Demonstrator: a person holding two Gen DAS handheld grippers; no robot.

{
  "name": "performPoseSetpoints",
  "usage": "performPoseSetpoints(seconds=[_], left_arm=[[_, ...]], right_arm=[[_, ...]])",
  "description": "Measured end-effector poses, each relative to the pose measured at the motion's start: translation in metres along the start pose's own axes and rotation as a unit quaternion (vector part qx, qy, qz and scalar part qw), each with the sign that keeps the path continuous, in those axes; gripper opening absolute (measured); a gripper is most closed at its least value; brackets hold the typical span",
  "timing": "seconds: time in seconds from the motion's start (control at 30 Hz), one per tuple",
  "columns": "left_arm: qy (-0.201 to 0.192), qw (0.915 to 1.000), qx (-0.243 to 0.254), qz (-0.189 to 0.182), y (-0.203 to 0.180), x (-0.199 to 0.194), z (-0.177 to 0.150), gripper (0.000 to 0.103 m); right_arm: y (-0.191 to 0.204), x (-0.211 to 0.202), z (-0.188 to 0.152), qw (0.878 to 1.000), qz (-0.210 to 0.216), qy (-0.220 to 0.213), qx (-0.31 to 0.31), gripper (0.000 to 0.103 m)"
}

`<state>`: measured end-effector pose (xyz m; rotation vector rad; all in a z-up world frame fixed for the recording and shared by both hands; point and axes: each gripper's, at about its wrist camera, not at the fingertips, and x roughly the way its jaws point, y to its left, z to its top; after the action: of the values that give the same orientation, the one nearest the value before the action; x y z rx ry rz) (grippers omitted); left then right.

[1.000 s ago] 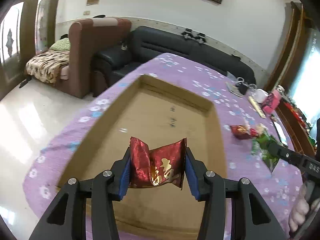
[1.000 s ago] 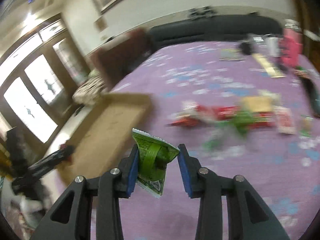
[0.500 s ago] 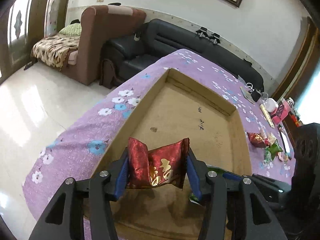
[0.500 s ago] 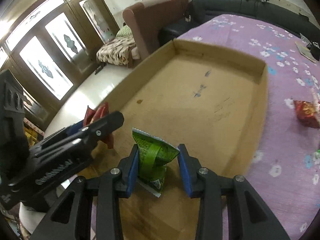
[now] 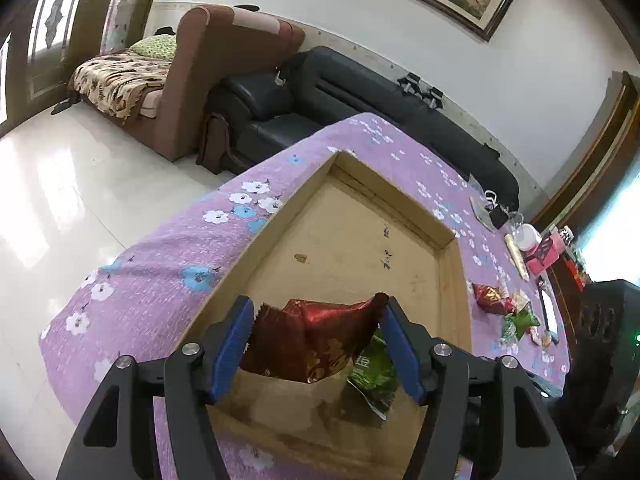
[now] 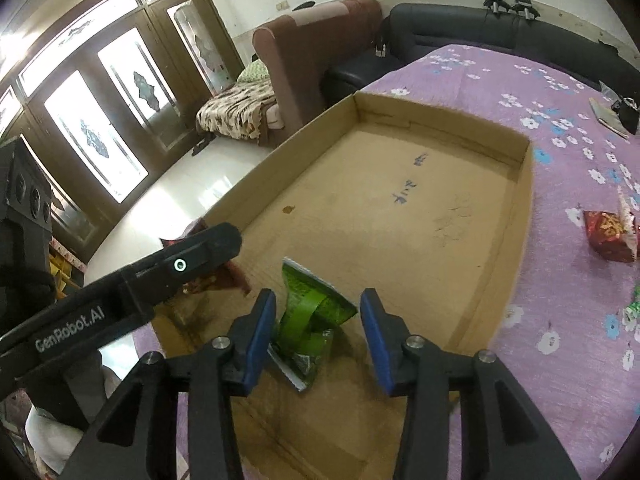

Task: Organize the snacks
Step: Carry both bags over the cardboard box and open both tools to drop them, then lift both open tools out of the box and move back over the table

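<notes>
Both drops into the cardboard tray [image 6: 420, 208] under way, near its close corner. Left hand-held gripper [image 5: 316, 344] partly spread, jaws just been opening, red snack packet [image 5: 316, 340] between them: packet slack, spanning pad to pad, right tip seemingly touching the right pad, gap visible at the left pad, so grip looks let go or nearly so. Cannot tell whether packet already rests on tray floor or hangs just above. Right hand-held gripper [image 6: 318, 328] likewise just been opening: green snack packet [image 6: 308, 316] between the jaws, leaning on the left pad, clear gap to the right pad, lower end seemingly on the tray floor. Counts as released, or all but. In left wrist view same green packet [image 5: 374, 372] lying just right of the red one, the two close together, possibly overlapping.

Rest of tray floor bare apart from stains and scribbles. So at most two snacks in, early stage. Left to do: another red packet [image 6: 608, 236] out on the purple flowered desk [image 6: 560, 140] beside the tray, plus a small heap of red and green wrappers [image 5: 512, 316] further right. Exact count unreadable, too small. Both hand-held grippers need pulling clear before going back for those.
</notes>
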<state>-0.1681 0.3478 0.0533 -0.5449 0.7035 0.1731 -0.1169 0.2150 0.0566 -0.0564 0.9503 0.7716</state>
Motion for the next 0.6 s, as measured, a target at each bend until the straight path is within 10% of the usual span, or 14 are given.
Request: performPoseSetpoints(seconds=[0.33,0.6], left_arm=[[-0.021,0.9986,0.017,0.046,-0.024,-0.019,-0.001,0.080],[-0.054,0.9970,0.054,-0.005,-0.074,-0.050,-0.010,0.081]], right_arm=[[-0.051,-0.069,-0.027,0.992,0.013,-0.082,0.090,0.049],[-0.086,-0.097,-0.054,0.985,0.013,-0.110,0.131,0.050]])
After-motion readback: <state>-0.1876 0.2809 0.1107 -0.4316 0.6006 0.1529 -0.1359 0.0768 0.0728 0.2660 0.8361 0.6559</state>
